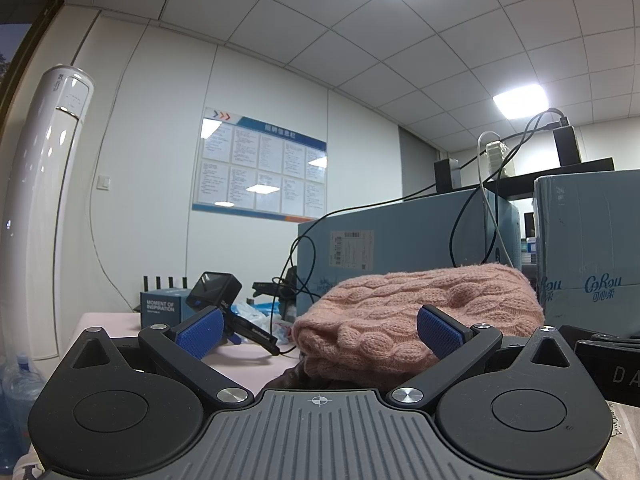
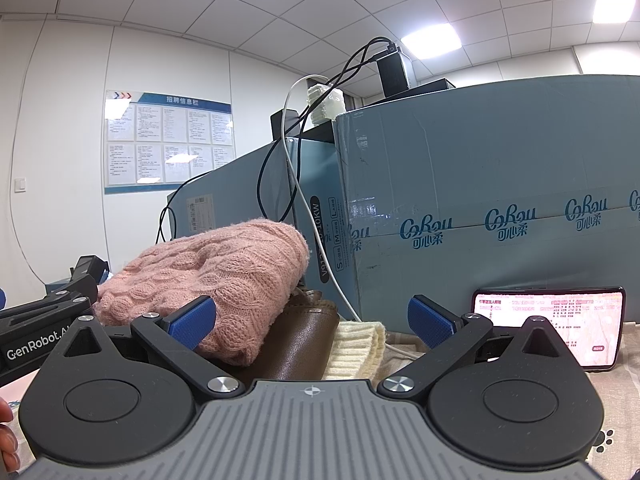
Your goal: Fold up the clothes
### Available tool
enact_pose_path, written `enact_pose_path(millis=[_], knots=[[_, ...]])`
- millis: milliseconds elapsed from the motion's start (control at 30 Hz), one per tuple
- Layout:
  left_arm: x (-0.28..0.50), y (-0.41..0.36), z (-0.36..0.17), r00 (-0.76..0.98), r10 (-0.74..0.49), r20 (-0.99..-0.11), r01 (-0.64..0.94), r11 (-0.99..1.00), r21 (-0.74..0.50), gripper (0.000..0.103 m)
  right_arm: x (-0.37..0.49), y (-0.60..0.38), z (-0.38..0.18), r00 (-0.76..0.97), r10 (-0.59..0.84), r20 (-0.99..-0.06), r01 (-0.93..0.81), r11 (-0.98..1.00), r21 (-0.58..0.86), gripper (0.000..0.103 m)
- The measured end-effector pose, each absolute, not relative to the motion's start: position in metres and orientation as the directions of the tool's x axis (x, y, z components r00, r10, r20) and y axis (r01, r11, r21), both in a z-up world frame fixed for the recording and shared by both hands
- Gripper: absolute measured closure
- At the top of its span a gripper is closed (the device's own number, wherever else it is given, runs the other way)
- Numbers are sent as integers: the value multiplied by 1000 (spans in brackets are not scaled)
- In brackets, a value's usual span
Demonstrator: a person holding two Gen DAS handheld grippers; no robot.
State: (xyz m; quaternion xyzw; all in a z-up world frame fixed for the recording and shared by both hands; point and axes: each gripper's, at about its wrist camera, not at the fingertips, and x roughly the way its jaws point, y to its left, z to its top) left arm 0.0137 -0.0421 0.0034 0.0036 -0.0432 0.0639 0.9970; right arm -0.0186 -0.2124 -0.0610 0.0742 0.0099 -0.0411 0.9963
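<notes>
A folded pink cable-knit sweater [image 1: 420, 304] lies on top of a pile, just ahead of my left gripper [image 1: 320, 332], which is open and empty. In the right wrist view the same pink sweater [image 2: 224, 276] rests on a brown leather garment [image 2: 296, 344], with a cream knit piece [image 2: 356, 344] beside it. My right gripper [image 2: 312, 320] is open and empty, its left finger [image 2: 192, 322] in front of the sweater's edge. The left gripper's body [image 2: 44, 332] shows at the left of that view.
Large blue cardboard boxes [image 2: 480, 208] stand close behind the pile, with cables [image 2: 292, 152] hanging over them. A lit phone [image 2: 560, 320] leans against the box at right. A small camera [image 1: 212, 292] and a blue box [image 1: 162, 308] sit on the pink table [image 1: 248, 364] at left.
</notes>
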Motion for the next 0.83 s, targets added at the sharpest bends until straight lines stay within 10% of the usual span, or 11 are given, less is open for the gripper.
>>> enact_pose_path(millis=[833], knots=[[15, -41, 3, 989, 127, 78, -128, 992, 0, 0, -18, -212, -61, 996, -81, -26, 84, 986, 147, 0]])
